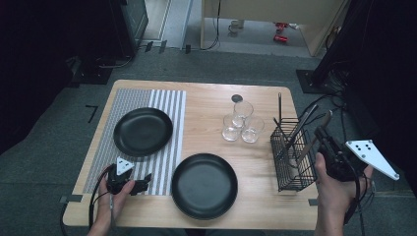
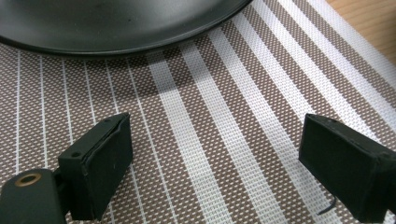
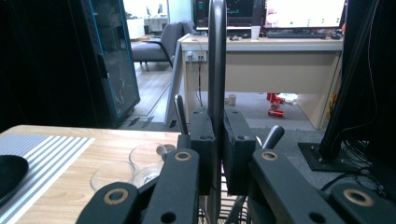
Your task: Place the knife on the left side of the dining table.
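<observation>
Two black plates are laid out on the table [image 1: 206, 93], one plate [image 1: 143, 131] on the striped mat [image 1: 169, 105] at the left and a second plate [image 1: 204, 185] on bare wood nearer the person. What is being handled, however, is a piece of cutlery [image 3: 216, 70], a dark, slim handle clamped between the jaws of the right gripper [image 3: 218, 154].

The relation that matters is judged to be this one: the handle's long axis stands nearly upright, its lower end is still down inside the wire basket [image 1: 293, 157] at the table's right edge, and the plates lie away to the left of it. For a clean lift, the piece would have to be drawn straight up along its own axis until it is free of the basket's rim and of the other utensils [image 1: 310, 115] leaning there. The nearer plate is reached more easily by the right hand [image 1: 337, 189] than by the left.

The left gripper [image 2: 212, 154] is rested low over the mat, just short of the rim of the far plate, with its jaws held wide and nothing between them.

The gripped piece is seen as smooth, dark and narrow, with a rounded profile; whether it is a fork, a spoon or a knife cannot be told, since its working end is hidden in the basket. Three clear glasses [image 1: 241, 125] are clustered between basket and plates, and would be passed closely by any sideways swing.
</observation>
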{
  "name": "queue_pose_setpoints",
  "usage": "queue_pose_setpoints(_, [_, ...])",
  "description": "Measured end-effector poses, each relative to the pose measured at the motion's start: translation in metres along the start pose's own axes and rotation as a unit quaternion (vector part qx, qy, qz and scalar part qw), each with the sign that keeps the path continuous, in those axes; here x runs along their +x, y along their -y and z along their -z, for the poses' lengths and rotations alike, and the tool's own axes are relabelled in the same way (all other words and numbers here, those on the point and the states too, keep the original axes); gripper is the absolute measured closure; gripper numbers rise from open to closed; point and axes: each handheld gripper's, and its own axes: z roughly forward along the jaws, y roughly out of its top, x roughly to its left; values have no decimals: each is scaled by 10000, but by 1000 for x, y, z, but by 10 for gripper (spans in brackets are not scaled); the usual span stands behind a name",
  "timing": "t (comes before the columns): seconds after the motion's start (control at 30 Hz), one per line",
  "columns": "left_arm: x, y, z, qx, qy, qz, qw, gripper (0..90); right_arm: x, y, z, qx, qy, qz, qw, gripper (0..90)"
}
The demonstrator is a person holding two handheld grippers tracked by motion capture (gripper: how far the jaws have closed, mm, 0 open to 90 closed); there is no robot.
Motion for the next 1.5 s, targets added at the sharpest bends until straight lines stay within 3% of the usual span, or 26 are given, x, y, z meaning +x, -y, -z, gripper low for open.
queue_pose_setpoints(0.4, [-12, -12, 12, -328, 346, -114, 9988, 98, 12, -18, 10, -256, -114, 44, 9996, 850])
queue_pose_setpoints(0.7, [-24, -20, 15, -496, 587, -208, 9968, 98, 31, -24, 9, -301, -422, 119, 9986, 850])
queue_pose_setpoints(0.8, [-28, -24, 16, -526, 819, -161, 9951, 98, 38, -26, 6, -303, -536, 120, 9980, 850])
queue_pose_setpoints(1.0, [-37, -35, 23, -664, 1079, -252, 9916, 98, 50, -31, 4, -357, -761, 121, 9964, 850])
queue_pose_setpoints(1.5, [-60, -69, 29, -917, 1350, -439, 9856, 98, 74, -31, -7, -284, -1186, 145, 9924, 850])
